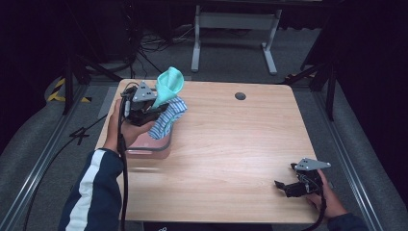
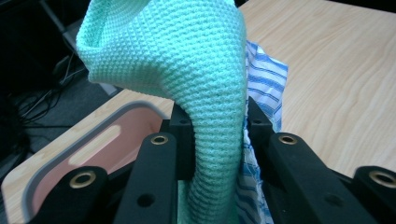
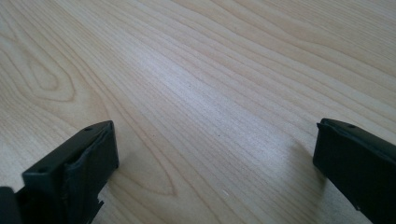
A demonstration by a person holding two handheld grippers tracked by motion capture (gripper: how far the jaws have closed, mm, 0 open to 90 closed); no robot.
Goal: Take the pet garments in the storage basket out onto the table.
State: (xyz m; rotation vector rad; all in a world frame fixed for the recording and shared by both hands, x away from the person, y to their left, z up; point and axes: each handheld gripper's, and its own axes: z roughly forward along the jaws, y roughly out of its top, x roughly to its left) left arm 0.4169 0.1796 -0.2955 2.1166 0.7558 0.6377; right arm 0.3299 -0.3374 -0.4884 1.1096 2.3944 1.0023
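Note:
My left gripper is shut on a mint-green waffle-knit cloth, which stands up out of the jaws above a pink bin with a grey rim at the table's left side. Seen along the left gripper's jaws, the green cloth runs down between the two fingers. A blue-and-white striped cloth hangs just beside it over the bin's edge, pressed against the right jaw. My right gripper rests open low over the bare wood near the front right corner, nothing between its fingertips.
The wooden table has a round grommet hole near its back edge. The pink bin's inside shows at the left of the left gripper view. Beyond the table stand a white desk frame and floor cables.

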